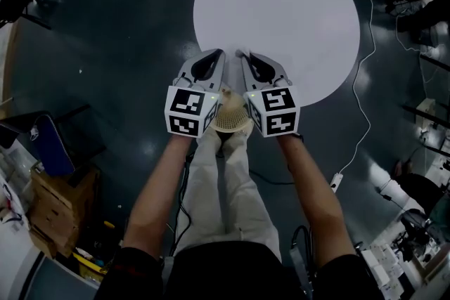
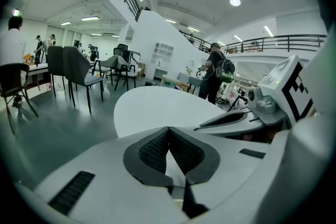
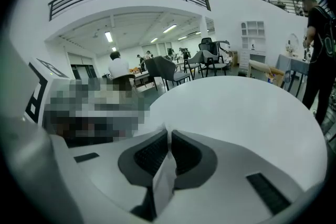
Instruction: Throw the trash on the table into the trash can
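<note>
My right gripper (image 3: 169,132) is closed on a thin white scrap of paper (image 3: 164,181). The dark ribbed pads pinch its top edge, and the rest of the strip hangs down from the jaws towards the gripper body. My left gripper (image 2: 169,128) has its jaw tips pressed together. A pale wedge shows in the gap behind the pads, and I cannot tell whether that is a thing or just the gripper's own body.

From above, I hold both grippers side by side, nearly touching. Their tips are over the near edge of the round white desk (image 1: 281,10), and their marker cubes are back towards me, over the floor. The paper scrap in the right gripper is over that near rim, not lying on the desk. A beige mesh-textured thing (image 1: 230,116) shows between the two cubes, above my pale trouser legs. I cannot make out what it is.

The desk stands on a dark grey glossy floor (image 1: 105,46). A white cable (image 1: 362,102) trails over the floor to the right of the desk. On the far left beyond the desk are dark chairs (image 2: 79,68). A person in dark clothes with a backpack (image 2: 216,73) stands on its far side.
</note>
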Motion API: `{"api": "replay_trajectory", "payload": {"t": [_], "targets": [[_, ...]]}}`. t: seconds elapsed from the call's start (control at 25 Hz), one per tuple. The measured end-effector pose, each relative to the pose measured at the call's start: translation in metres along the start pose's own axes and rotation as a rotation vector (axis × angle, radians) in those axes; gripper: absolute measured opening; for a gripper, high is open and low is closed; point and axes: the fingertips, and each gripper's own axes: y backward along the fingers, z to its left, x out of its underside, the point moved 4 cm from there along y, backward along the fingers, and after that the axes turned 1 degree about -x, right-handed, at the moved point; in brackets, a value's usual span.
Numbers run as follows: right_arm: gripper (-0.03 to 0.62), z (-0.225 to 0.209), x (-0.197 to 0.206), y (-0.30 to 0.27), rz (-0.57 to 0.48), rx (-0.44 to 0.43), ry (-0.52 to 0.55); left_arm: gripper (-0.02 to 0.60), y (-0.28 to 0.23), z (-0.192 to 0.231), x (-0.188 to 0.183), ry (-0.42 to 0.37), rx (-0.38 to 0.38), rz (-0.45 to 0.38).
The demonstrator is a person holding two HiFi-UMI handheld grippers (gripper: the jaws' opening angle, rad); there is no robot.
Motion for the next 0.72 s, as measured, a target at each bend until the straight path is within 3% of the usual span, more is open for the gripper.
{"api": "replay_trajectory", "payload": {"t": [0.72], "targets": [[0.037, 0.056, 0.084, 0.045, 0.025, -0.099, -0.038, 0.015, 0.052, -0.038, 0.09, 0.083, 0.02, 0.056]]}}
